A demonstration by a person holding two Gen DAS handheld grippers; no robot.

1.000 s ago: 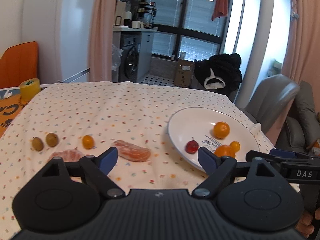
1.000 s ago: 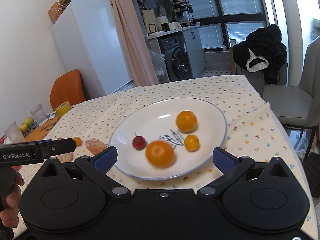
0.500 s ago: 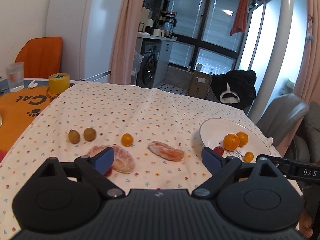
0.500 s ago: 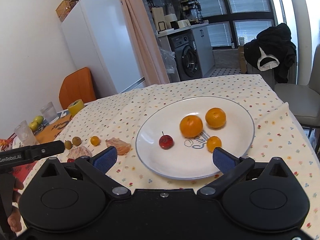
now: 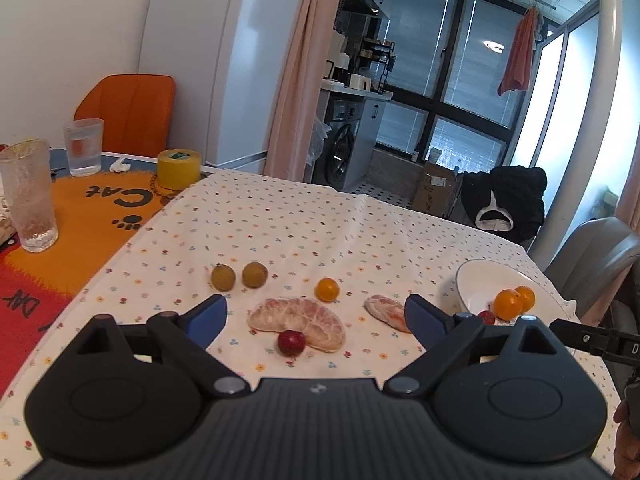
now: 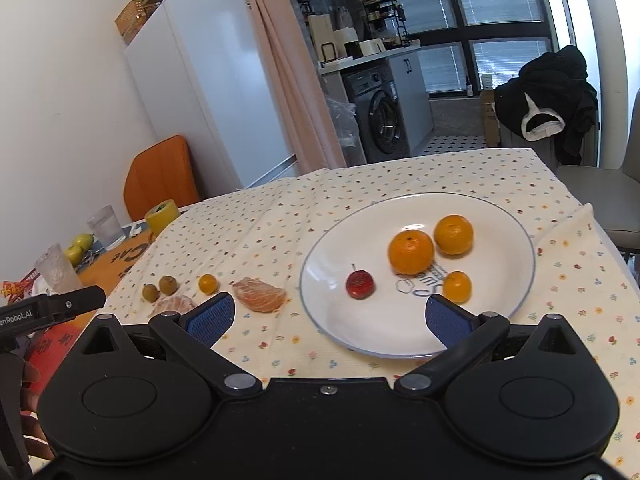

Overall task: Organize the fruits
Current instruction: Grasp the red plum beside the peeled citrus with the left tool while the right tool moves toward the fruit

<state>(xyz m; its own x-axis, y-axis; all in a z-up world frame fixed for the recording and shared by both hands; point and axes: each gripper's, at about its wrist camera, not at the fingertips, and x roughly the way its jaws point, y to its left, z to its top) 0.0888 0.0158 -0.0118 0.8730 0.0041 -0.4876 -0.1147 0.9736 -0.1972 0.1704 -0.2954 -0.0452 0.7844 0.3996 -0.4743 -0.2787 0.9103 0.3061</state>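
Observation:
On the flowered tablecloth lie a large peeled citrus half (image 5: 298, 322), a small red fruit (image 5: 291, 343) touching its front, a small orange fruit (image 5: 327, 289), two brown-green round fruits (image 5: 238, 276) and a smaller peeled piece (image 5: 388, 310). My left gripper (image 5: 316, 318) is open just in front of the peeled half and the red fruit. The white plate (image 6: 508, 308) carries two oranges (image 6: 430, 244), a small orange fruit (image 6: 457, 287) and a red fruit (image 6: 360, 284). My right gripper (image 6: 328, 318) is open at the plate's near rim, holding nothing.
An orange cat mat (image 5: 80, 216) at the left bears two glasses (image 5: 30, 196), a yellow tape roll (image 5: 178, 169) and green apples (image 6: 80, 246). An orange chair (image 5: 128, 114), a grey chair (image 5: 600, 260), a fridge and a washing machine stand behind the table.
My left gripper has swung left from the plate to the loose fruit, bringing the red fruit and glasses into view. The right gripper has drawn back and left; an orange rolled further up the plate.

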